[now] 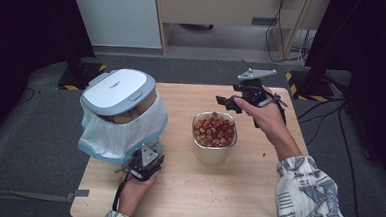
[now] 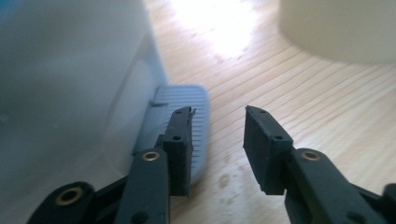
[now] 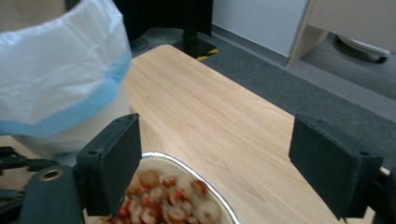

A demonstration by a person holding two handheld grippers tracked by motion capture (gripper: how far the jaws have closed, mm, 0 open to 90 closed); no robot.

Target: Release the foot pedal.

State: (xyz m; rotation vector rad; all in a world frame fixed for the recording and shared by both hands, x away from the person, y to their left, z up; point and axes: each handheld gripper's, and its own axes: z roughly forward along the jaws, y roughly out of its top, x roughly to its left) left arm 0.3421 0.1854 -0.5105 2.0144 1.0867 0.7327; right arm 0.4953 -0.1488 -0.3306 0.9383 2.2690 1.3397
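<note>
Grey carpet surrounds a light wooden counter (image 1: 256, 192). Near its left edge stands a pedal bin (image 1: 118, 112) with a white lid, lined with a white and blue bag. Its grey foot pedal (image 2: 187, 126) lies flat on the wood at the bin's base, facing the near edge. The left tool (image 1: 145, 162) sits just before the bin, its jaws partly apart and empty; one jaw hangs over the ribbed pedal and the other over bare wood. At the counter's middle stands a steel bowl (image 1: 212, 152) heaped with reddish shells. The right tool (image 1: 230, 101) hovers just beyond the bowl, toward the far edge, its jaws wide apart and holding nothing.
</note>
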